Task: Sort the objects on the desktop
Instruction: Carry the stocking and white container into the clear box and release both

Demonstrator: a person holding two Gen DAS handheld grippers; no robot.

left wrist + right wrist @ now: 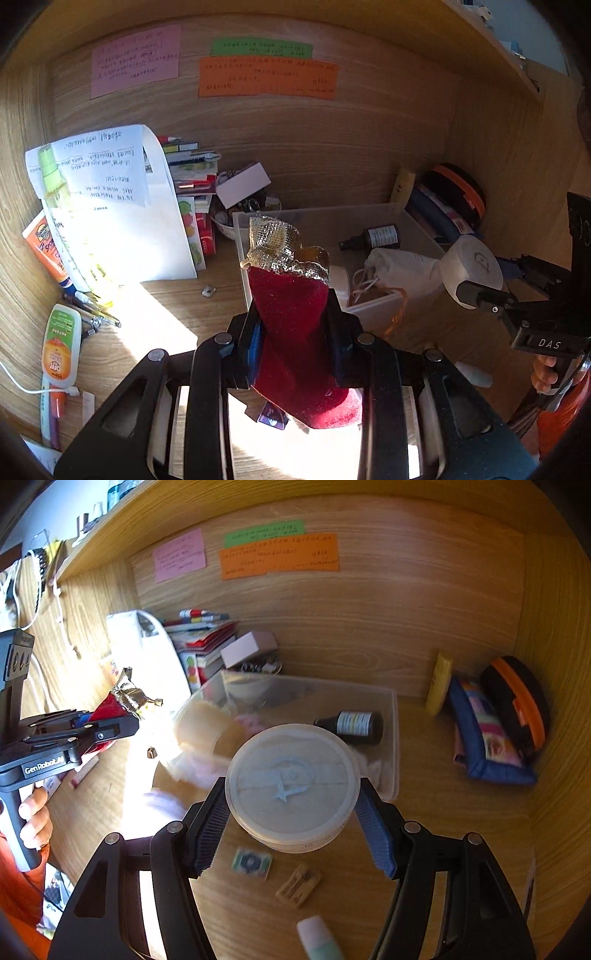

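Far left of the worktop (pixel 166 306): an orange sunscreen tube (pixel 44 251), a yellow-green spray bottle (pixel 55 192) and a white-and-orange repellent bottle (pixel 61 347) lie or lean along the side wall, pens beside them. A large white envelope with printed sheets (pixel 122 206) leans against a stack of books (pixel 192 162), with a small white box (pixel 243 182) next to the stack.

Left tool (pixel 295 339): its two pads pinch a red velvet pouch (pixel 295 332) with a gold mesh collar; the pouch stands upright between the fingers, held above the worktop, just left of the bin's near corner. In the right wrist view the same pouch (pixel 110 707) pokes forward out of the left tool (pixel 110 725), well left of the bin.

Centre: a clear plastic bin (pixel 391 216) sits against the back wall. Inside it: a dark glass bottle (pixel 373 238) lying on its side, a white drawstring bag (pixel 399 269), and a pale roll-shaped item (pixel 199 723) at the left end, blurred.

Right tool (pixel 291 812): blue pads press on either side of a round white lidded tub (pixel 291 782), held above the bin's near edge. On the worktop under it lie a small square packet (pixel 252 862) and a tan eraser-like block (pixel 298 884).

Right corner: a yellow tube (pixel 439 683) leans upright, then a blue-edged patterned pouch (pixel 487 746), then a black-and-orange case (pixel 517 698) against the side wall.
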